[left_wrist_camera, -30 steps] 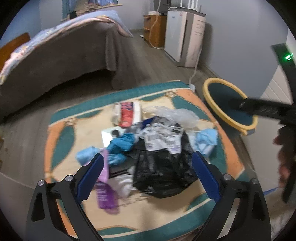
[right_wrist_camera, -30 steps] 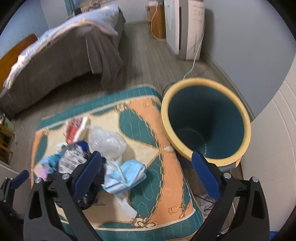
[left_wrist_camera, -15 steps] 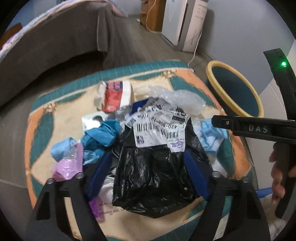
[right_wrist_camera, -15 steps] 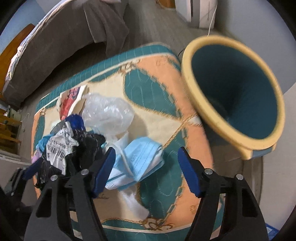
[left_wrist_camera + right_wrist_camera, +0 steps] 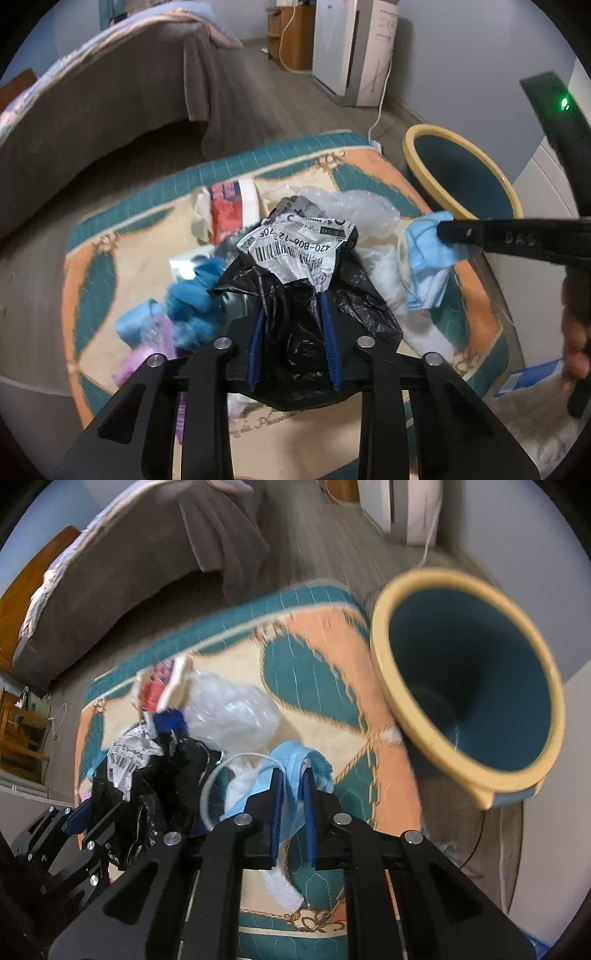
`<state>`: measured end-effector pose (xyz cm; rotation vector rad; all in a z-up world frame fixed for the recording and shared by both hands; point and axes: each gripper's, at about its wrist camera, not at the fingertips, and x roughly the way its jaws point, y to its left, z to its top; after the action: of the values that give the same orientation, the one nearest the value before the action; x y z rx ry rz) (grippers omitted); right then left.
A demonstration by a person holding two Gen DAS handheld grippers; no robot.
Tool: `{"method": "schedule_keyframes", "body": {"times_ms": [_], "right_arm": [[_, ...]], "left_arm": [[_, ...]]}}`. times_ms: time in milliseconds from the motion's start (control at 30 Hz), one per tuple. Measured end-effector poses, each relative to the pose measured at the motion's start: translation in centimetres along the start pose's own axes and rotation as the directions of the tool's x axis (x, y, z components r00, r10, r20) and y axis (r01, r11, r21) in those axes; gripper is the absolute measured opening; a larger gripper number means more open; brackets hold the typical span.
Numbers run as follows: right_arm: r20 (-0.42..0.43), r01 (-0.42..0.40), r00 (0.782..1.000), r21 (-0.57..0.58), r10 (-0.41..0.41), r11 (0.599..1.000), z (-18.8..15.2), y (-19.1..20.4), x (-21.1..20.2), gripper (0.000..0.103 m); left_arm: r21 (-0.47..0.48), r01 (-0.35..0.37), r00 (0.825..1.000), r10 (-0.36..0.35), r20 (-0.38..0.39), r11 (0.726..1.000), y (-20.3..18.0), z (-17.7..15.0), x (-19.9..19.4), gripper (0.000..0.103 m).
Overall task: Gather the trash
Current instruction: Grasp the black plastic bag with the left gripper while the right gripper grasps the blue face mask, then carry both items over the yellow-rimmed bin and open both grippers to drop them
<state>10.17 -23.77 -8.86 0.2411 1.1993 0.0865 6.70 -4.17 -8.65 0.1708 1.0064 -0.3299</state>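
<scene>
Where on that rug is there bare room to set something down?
The rug is bare between the clear plastic bag and the bin, and along its far edge. The near left is crowded with trash around the black bag.

Left tongs clamp the black bag; right tongs pinch the blue mask.

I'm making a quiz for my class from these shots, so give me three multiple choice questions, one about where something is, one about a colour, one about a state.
1. Where is the waste bin? A on the bed; B beside the rug's edge; C under the black bag
2. What colour is the bin's rim? A yellow; B red; C black
3. What is the right gripper doing? A open above the bin; B shut on the blue face mask; C holding a bottle

B: it stands off the rug.
A: yellow rim, teal inside.
B: its jaws pinch the mask.
</scene>
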Motion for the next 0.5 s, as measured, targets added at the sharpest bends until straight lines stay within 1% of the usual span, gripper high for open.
{"method": "schedule_keyframes", "body": {"times_ms": [33, 133, 167, 300, 433, 500], "right_arm": [[0.009, 0.008, 1.000, -0.015, -0.007, 1.000, 0.2, 0.1, -0.5, 0.010], [0.081, 0.042, 0.996, -0.086, -0.035, 0.995, 1.0, 0.9, -2.9, 0.010], [0.108, 0.035, 0.994, -0.095, -0.025, 0.995, 1.5, 1.0, -3.8, 0.010], [0.186, -0.004, 0.982, -0.093, 0.021, 0.996, 2.8, 0.6, -7.1, 0.010], [0.236, -0.015, 0.971, -0.094, 0.037, 0.995, 4.3, -0.7, -9.7, 0.010], [0.259, -0.005, 0.965, -0.090, 0.029, 0.996, 5.1, -1.9, -10.7, 0.010]], "left_arm": [[0.008, -0.007, 1.000, 0.006, 0.016, 1.000, -0.1, 0.2, -0.5, 0.027], [0.013, -0.010, 0.997, 0.009, 0.074, 1.000, -0.3, 1.0, -2.3, 0.027], [0.014, -0.015, 0.995, 0.014, 0.099, 1.000, -0.3, 1.4, -3.0, 0.027], [0.016, -0.030, 0.982, 0.027, 0.184, 0.999, -0.1, 2.9, -5.2, 0.027], [0.034, -0.022, 0.968, 0.013, 0.252, 0.999, -0.4, 3.8, -7.0, 0.027], [0.050, -0.025, 0.960, 0.010, 0.279, 0.998, -0.8, 4.0, -7.7, 0.027]]}}
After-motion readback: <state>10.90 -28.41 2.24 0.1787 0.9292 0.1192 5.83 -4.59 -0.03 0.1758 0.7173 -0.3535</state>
